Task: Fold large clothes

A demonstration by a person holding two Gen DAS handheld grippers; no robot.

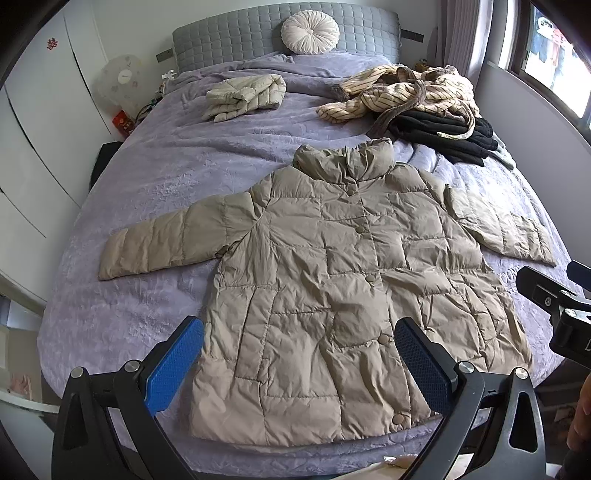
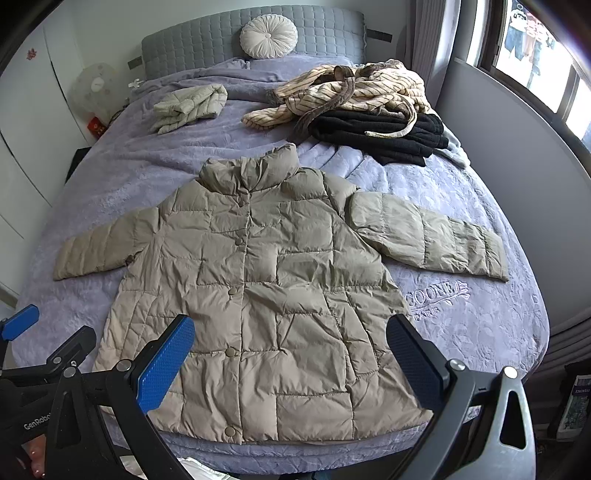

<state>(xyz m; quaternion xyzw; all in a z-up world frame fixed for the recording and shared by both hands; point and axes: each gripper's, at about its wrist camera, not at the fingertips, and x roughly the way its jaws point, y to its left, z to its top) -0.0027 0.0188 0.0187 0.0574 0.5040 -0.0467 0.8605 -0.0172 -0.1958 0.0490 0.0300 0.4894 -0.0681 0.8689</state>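
Note:
A beige quilted puffer coat (image 1: 325, 280) lies flat, front up and buttoned, on the purple bedspread (image 1: 155, 184), sleeves spread to both sides, collar toward the headboard. It also shows in the right wrist view (image 2: 266, 288). My left gripper (image 1: 299, 365) is open and empty, held above the coat's hem. My right gripper (image 2: 290, 362) is open and empty, also above the hem. The right gripper's body shows at the right edge of the left wrist view (image 1: 554, 306).
A folded cream puffer jacket (image 1: 245, 96) lies near the headboard. A pile of striped cream and black clothes (image 1: 417, 103) lies at the far right. A round white cushion (image 1: 310, 31) leans on the grey headboard. A wall with a window runs along the right of the bed.

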